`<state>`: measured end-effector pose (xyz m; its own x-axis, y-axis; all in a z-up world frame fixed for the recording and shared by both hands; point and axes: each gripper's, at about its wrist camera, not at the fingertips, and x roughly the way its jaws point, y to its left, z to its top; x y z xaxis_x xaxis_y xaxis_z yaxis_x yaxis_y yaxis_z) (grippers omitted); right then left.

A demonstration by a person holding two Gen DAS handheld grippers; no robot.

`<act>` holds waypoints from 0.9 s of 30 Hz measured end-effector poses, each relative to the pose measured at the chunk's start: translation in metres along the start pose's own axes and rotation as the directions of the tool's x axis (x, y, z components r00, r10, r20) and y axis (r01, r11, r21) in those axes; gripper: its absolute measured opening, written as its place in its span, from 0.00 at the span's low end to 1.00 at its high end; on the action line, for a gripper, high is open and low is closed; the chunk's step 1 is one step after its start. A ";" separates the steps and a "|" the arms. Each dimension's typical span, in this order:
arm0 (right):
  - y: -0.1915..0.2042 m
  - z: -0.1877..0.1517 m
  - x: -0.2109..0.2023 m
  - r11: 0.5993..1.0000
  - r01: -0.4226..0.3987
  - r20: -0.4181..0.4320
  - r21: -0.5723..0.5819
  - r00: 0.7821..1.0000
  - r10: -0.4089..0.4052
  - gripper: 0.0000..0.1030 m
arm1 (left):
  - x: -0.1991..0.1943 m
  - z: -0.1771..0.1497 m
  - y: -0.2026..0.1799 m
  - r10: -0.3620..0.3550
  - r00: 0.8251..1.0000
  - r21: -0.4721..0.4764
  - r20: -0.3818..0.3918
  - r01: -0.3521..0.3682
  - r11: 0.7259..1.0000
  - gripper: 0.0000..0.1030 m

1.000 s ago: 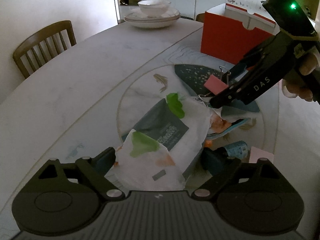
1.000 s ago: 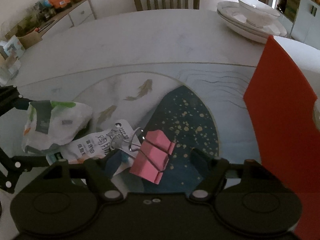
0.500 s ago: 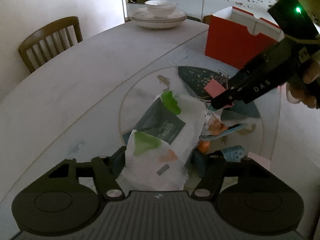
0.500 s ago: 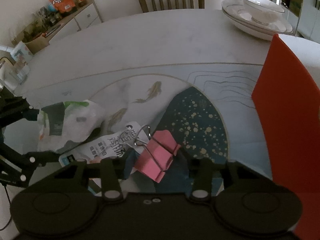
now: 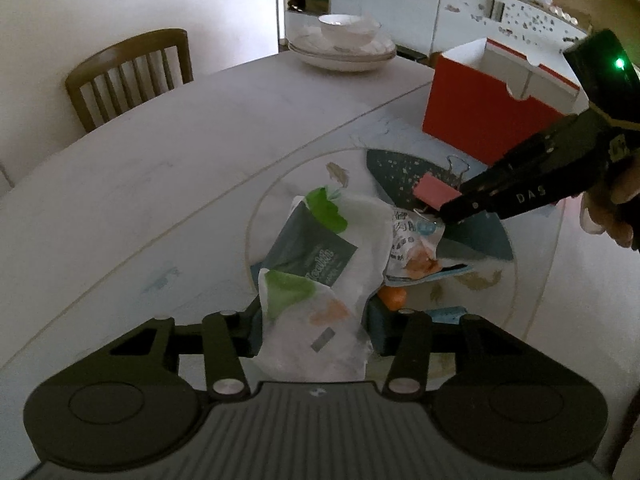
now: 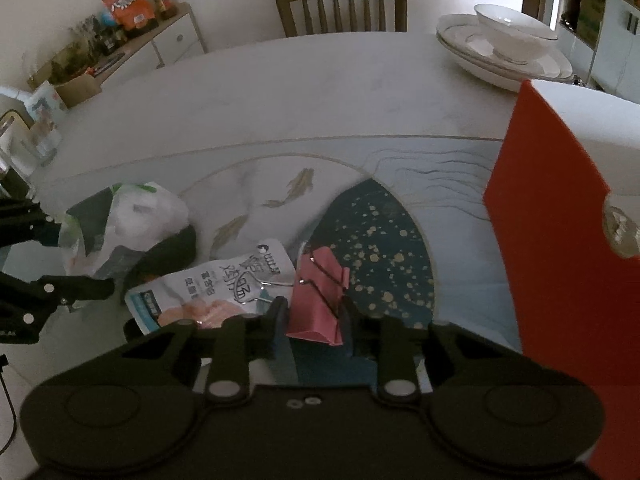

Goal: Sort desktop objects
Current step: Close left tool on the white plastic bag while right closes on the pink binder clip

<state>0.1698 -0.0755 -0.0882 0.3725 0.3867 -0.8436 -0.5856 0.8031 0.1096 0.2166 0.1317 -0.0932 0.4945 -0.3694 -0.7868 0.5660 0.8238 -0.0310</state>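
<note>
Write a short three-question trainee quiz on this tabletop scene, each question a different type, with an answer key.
1. Multiple choice: What is the right hand-held gripper shut on? A) the pink binder clip B) the snack packet C) the white bowl
2. True or false: The left hand-held gripper grips the white plastic bag.
3. Fill in: The box standing beyond the clip is ____ outside.

Key: 1 A; 2 true; 3 red.
</note>
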 end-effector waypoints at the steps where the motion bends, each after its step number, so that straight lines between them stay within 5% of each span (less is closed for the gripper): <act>1: -0.001 -0.001 -0.002 1.000 0.001 0.002 0.001 1.000 -0.001 0.25 | -0.002 0.000 -0.001 0.002 1.000 -0.008 0.003 -0.002 1.000 0.46; 19: -0.015 -0.015 -0.049 0.999 -0.035 0.067 0.037 0.997 0.033 0.19 | -0.033 0.008 -0.019 -0.001 0.999 -0.120 0.040 0.006 0.993 0.46; 20: -0.016 -0.016 -0.053 0.998 -0.038 0.070 0.040 0.997 0.035 0.02 | -0.034 0.008 -0.021 -0.004 0.999 -0.122 0.040 0.009 0.992 0.46; 22: -0.017 -0.018 -0.060 0.998 -0.046 0.077 0.039 0.996 0.043 0.00 | -0.035 0.007 -0.024 -0.012 0.999 -0.124 0.041 0.017 0.992 0.46; 25: -0.019 -0.022 -0.068 0.999 -0.042 0.073 0.017 0.997 0.040 0.02 | -0.035 0.007 -0.031 -0.023 0.999 -0.126 0.044 0.029 0.992 0.46; 27: -0.020 -0.025 -0.071 1.000 -0.018 0.070 0.004 0.997 0.018 0.12 | -0.035 0.007 -0.036 -0.027 0.999 -0.125 0.045 0.033 0.992 0.46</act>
<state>0.1367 -0.1305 -0.0440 0.4115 0.4318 -0.8026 -0.5893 0.7978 0.1271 0.1836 0.1121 -0.0600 0.5077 -0.4107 -0.7573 0.4949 0.8586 -0.1339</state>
